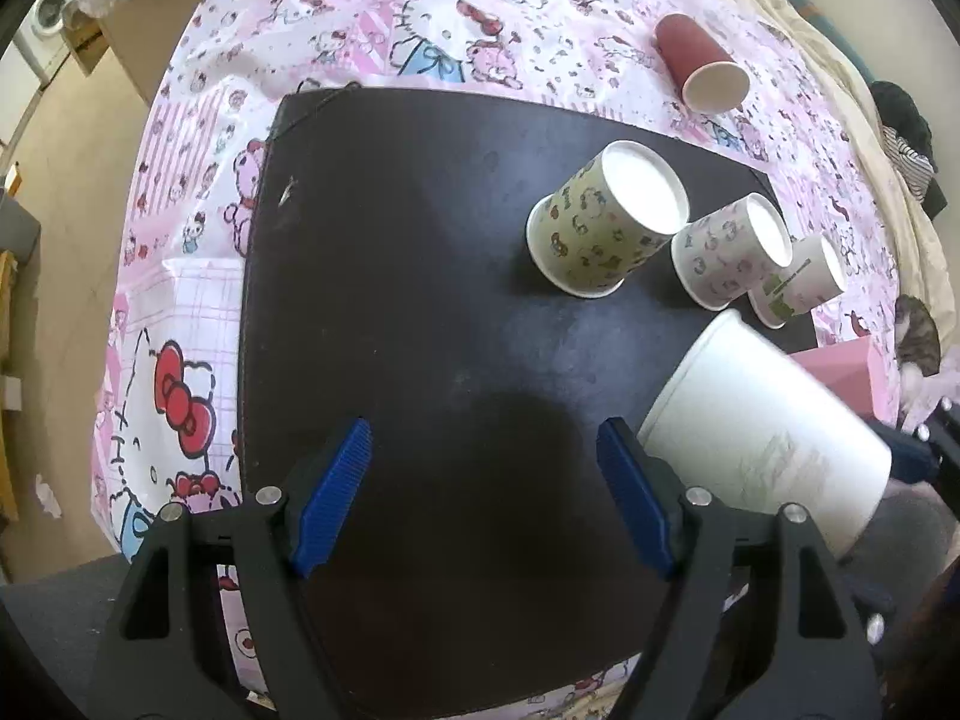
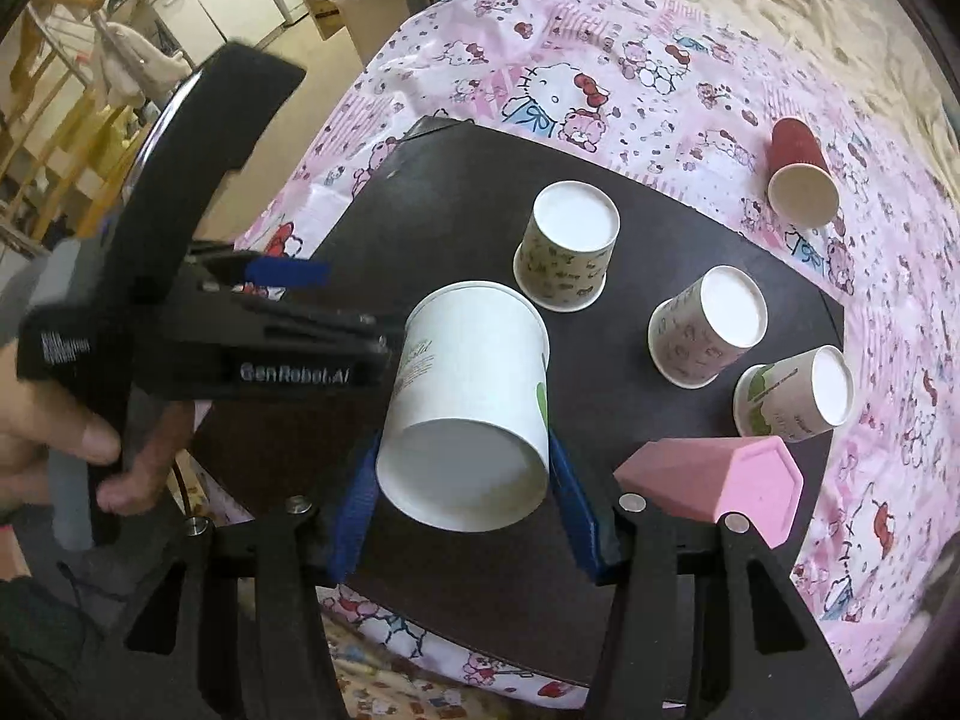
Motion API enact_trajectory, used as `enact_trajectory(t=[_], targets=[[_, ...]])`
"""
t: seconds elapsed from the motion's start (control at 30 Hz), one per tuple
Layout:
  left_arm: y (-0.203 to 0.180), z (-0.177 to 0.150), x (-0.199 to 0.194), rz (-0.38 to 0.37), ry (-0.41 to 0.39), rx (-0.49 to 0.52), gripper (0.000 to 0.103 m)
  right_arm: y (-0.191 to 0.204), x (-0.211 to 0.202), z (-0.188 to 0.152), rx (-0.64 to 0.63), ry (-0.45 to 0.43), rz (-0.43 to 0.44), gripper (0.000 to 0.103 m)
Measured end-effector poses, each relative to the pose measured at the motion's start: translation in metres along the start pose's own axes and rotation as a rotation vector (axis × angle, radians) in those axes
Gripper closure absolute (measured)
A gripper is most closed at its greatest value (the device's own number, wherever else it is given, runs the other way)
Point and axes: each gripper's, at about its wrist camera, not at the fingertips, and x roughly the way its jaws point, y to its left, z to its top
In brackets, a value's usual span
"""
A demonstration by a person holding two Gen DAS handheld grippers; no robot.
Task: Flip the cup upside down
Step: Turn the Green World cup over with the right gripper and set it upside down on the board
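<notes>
My right gripper (image 2: 462, 480) is shut on a plain white paper cup (image 2: 474, 396), held tilted above the dark round mat (image 2: 432, 180); one end of the cup faces the camera. The same cup (image 1: 762, 426) shows at the right in the left wrist view, beside my left gripper's right finger. My left gripper (image 1: 483, 492) is open and empty over the mat; it also shows at the left in the right wrist view (image 2: 288, 300), close to the cup. Three patterned cups stand upside down on the mat: yellow (image 2: 567, 246), pink-patterned (image 2: 708, 330), green-printed (image 2: 798, 393).
A red cup (image 2: 801, 177) lies on its side on the Hello Kitty cloth (image 2: 600, 30) beyond the mat. A pink faceted block (image 2: 732, 480) sits at the mat's right edge next to my right gripper. A cat (image 1: 918, 336) is at the far right.
</notes>
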Motion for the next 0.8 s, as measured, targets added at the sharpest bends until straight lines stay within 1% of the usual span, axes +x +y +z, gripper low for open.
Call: enact_trajectory(t=[0.07, 0.1, 0.13, 0.27, 0.37, 0.47, 0.53, 0.63, 0.73, 0.8], targets=[[0.010, 0.002, -0.011, 0.007, -0.047, -0.043, 0.028, 0.000, 0.003, 0.005, -0.023, 0.016, -0.052, 0.046], [0.015, 0.003, -0.017, 0.017, -0.066, -0.053, 0.028, -0.003, 0.011, 0.009, -0.038, 0.058, -0.073, 0.046], [0.021, 0.005, -0.024, 0.023, -0.091, -0.072, 0.028, -0.005, 0.019, 0.012, -0.044, 0.099, -0.075, 0.046], [0.038, 0.008, -0.040, 0.011, -0.143, -0.135, 0.028, -0.004, 0.047, 0.031, -0.143, 0.249, -0.116, 0.046], [0.050, 0.009, -0.045, -0.008, -0.159, -0.178, 0.028, -0.003, 0.062, 0.046, -0.186, 0.345, -0.116, 0.046], [0.059, 0.010, -0.050, -0.014, -0.172, -0.206, 0.028, -0.004, 0.077, 0.059, -0.189, 0.440, -0.074, 0.045], [0.062, 0.011, -0.052, -0.026, -0.170, -0.212, 0.028, -0.003, 0.086, 0.066, -0.183, 0.479, -0.051, 0.045], [0.063, 0.011, -0.054, -0.029, -0.175, -0.209, 0.028, -0.001, 0.098, 0.073, -0.192, 0.514, -0.061, 0.043], [0.062, 0.010, -0.056, -0.030, -0.183, -0.205, 0.028, -0.001, 0.102, 0.081, -0.186, 0.504, -0.042, 0.043], [0.062, 0.011, -0.055, -0.028, -0.186, -0.206, 0.028, -0.004, 0.103, 0.084, -0.171, 0.496, -0.039, 0.037]])
